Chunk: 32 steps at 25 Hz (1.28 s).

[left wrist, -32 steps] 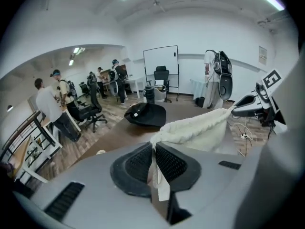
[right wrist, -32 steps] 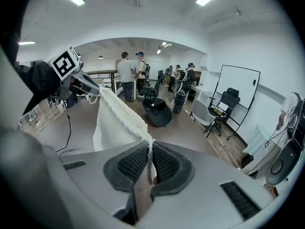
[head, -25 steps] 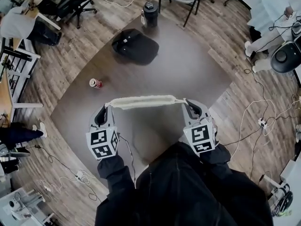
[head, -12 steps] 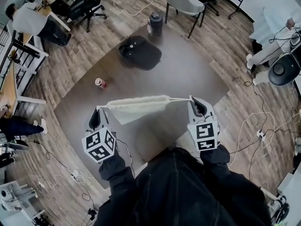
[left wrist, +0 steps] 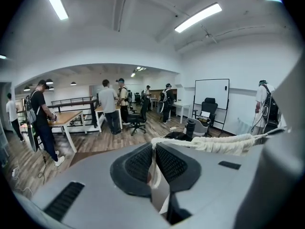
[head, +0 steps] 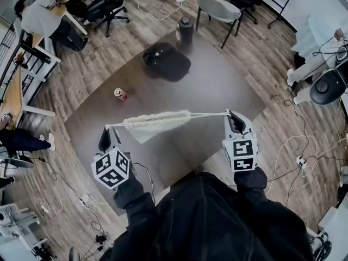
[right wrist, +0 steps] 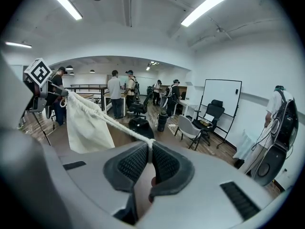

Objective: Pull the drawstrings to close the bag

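A cream cloth drawstring bag [head: 154, 122] hangs in the air above the brown table [head: 217, 86], its mouth gathered into a bunched strip. My left gripper [head: 106, 129] is shut on the left drawstring [left wrist: 153, 162] close to the bag's end. At the right, my right gripper [head: 232, 115] is shut on the right drawstring [head: 209, 114], which runs taut from the gathered mouth. In the right gripper view the bag [right wrist: 86, 123] hangs at the left and the cord [right wrist: 119, 126] leads straight into the closed pads. The bag's gathered top [left wrist: 224, 143] shows in the left gripper view.
On the table lie a black bag [head: 167, 62] at the far side and a red can [head: 120, 94] at the left. A dark bottle [head: 186, 30] and a grey chair [head: 220, 8] stand beyond the far edge. Cables trail over the wooden floor; people stand at desks far left.
The two grippers have moved apart, the right one further right. More cord now shows on the right side, and the bag's mouth is bunched into a shorter strip nearer the left gripper.
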### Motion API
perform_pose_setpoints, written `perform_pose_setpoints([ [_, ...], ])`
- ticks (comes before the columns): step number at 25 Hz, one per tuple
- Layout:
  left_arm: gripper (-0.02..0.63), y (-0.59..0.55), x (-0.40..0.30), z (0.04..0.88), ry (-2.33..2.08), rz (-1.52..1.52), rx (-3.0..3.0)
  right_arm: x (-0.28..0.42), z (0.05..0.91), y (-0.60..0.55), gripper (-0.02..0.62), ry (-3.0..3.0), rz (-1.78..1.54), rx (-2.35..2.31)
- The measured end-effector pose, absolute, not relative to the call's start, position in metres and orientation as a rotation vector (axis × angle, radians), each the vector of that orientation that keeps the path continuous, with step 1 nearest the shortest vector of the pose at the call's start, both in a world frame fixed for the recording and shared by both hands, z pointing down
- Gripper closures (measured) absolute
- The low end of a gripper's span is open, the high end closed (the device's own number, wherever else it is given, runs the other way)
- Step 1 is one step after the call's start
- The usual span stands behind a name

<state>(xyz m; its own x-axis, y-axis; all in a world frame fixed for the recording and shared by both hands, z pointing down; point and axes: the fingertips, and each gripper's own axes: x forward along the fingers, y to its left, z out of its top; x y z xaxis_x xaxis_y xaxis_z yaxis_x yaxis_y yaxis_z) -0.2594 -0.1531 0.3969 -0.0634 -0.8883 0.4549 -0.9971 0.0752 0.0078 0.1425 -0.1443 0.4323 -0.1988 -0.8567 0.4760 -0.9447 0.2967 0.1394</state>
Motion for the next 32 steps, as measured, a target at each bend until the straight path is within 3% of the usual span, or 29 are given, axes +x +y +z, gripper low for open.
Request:
perform_pose_setpoints([
  [32,0.554,-0.09,-0.374,0.418,-2.209,0.233,1.482,0.176,0.436,-0.159,0.551,-1.978,0.265,1.666],
])
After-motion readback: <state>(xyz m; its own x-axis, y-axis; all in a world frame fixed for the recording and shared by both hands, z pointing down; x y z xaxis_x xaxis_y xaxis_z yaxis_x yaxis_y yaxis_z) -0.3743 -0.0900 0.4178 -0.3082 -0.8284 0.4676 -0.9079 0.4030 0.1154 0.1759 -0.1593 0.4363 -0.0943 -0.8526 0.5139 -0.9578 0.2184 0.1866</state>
